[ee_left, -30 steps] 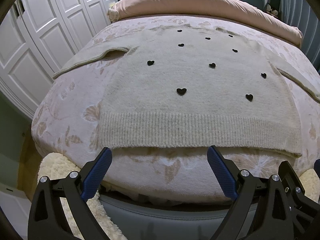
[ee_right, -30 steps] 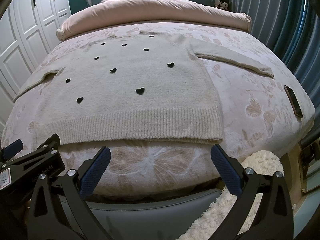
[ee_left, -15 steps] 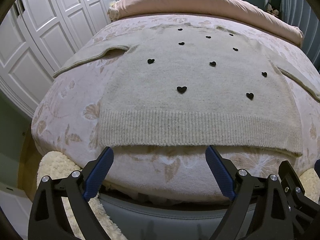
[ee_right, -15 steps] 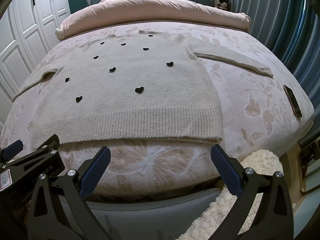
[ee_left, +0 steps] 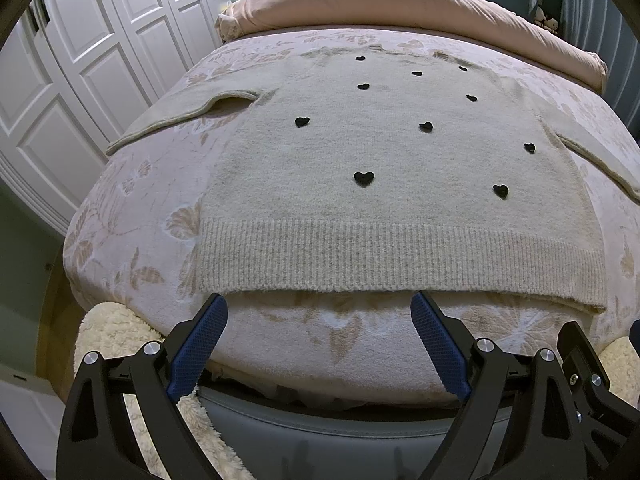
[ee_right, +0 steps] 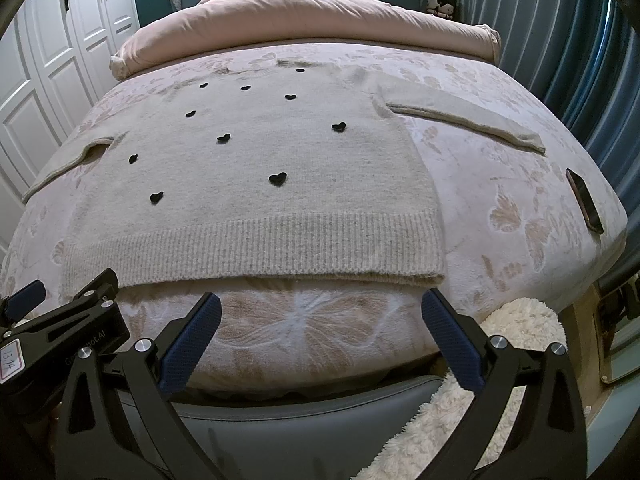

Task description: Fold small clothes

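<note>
A beige knit sweater [ee_left: 384, 152] [ee_right: 256, 168] with small black hearts lies flat on the bed, front up, both sleeves spread out to the sides. Its ribbed hem [ee_left: 396, 256] faces me at the bed's foot. My left gripper [ee_left: 319, 307] hangs open just below the hem's left half, fingers wide apart with nothing between them. My right gripper [ee_right: 321, 305] is open too, just under the hem's right part, holding nothing. The left gripper's black frame [ee_right: 60, 320] shows at the lower left of the right wrist view.
The bed wears a pink floral cover [ee_right: 500, 184], with a rolled pink duvet [ee_right: 304, 20] at the head. A phone [ee_right: 584, 200] lies near the right edge. White wardrobe doors [ee_left: 80, 60] stand left, blue curtains [ee_right: 560, 48] right, a fluffy cream rug [ee_right: 480, 380] below.
Both grippers have crept slightly forward and up toward the sweater's hem; the fingers stay open and the sweater has not moved.
</note>
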